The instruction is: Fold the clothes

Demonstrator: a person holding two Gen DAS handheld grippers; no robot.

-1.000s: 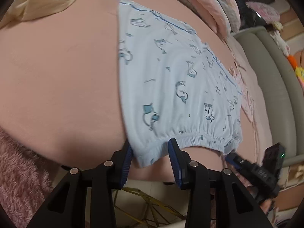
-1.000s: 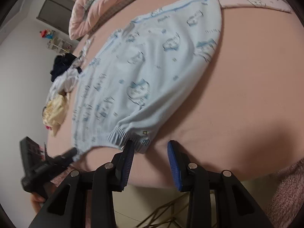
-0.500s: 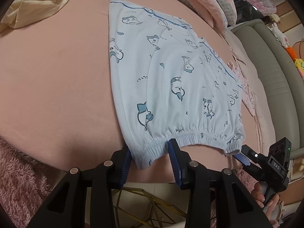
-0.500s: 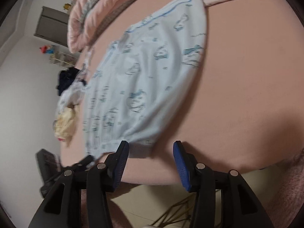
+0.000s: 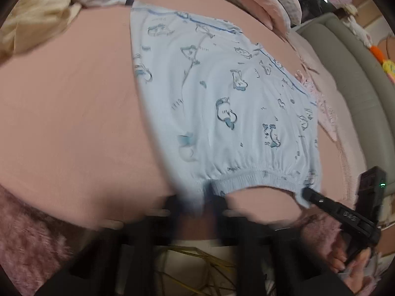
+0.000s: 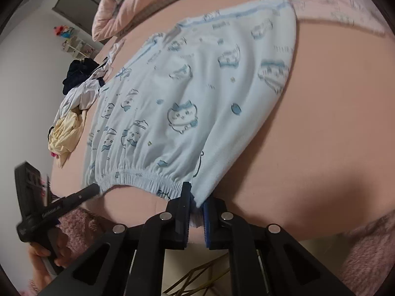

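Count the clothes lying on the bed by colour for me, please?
Light blue printed shorts: 1
Pink printed garment: 1
Cream garment: 1
White garment: 1
Dark navy garment: 1
Total: 5

I count one pale blue printed garment (image 6: 197,103) on my bed (image 6: 321,123), two grippers, and one clothes heap (image 6: 74,113) far left.

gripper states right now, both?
Left gripper: shut on the shorts, at the waistband's left corner.
Right gripper: jaws closing, pinching the waistband's right corner.
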